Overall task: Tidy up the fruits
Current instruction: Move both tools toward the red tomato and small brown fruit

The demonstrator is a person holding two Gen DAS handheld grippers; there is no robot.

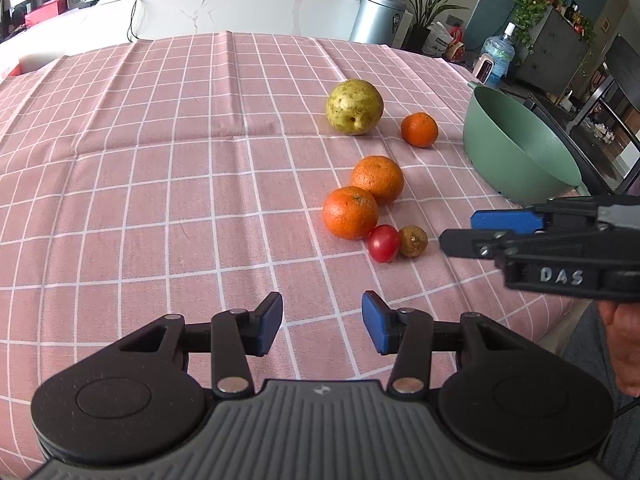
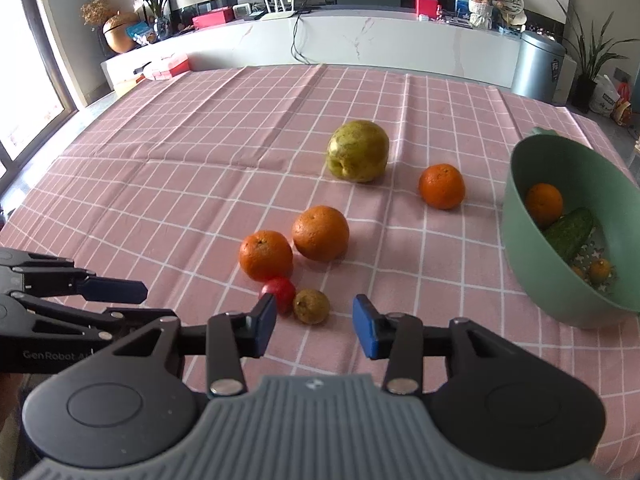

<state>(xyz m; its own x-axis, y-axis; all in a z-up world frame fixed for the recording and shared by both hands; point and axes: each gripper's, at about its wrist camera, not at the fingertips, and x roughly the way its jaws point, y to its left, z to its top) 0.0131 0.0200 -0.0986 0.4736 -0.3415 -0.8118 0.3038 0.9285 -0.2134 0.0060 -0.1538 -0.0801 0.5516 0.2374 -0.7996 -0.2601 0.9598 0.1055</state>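
On the pink checked cloth lie a yellow-green pear (image 2: 358,151), a small orange (image 2: 441,186), two larger oranges (image 2: 320,233) (image 2: 266,255), a cherry tomato (image 2: 280,292) and a small brown fruit (image 2: 311,306). My right gripper (image 2: 316,326) is open, with the brown fruit just beyond its tips and the tomato at its left pad. In the left wrist view it (image 1: 460,230) comes in from the right, close to the brown fruit (image 1: 413,241). My left gripper (image 1: 322,322) is open and empty over bare cloth, short of the tomato (image 1: 383,243).
A green bowl (image 2: 532,280) stands at the right table edge, holding an orange, a cucumber and small orange fruits. In the left wrist view the bowl (image 1: 516,160) is beyond the right gripper. A hand shows at the lower right. A white counter runs behind the table.
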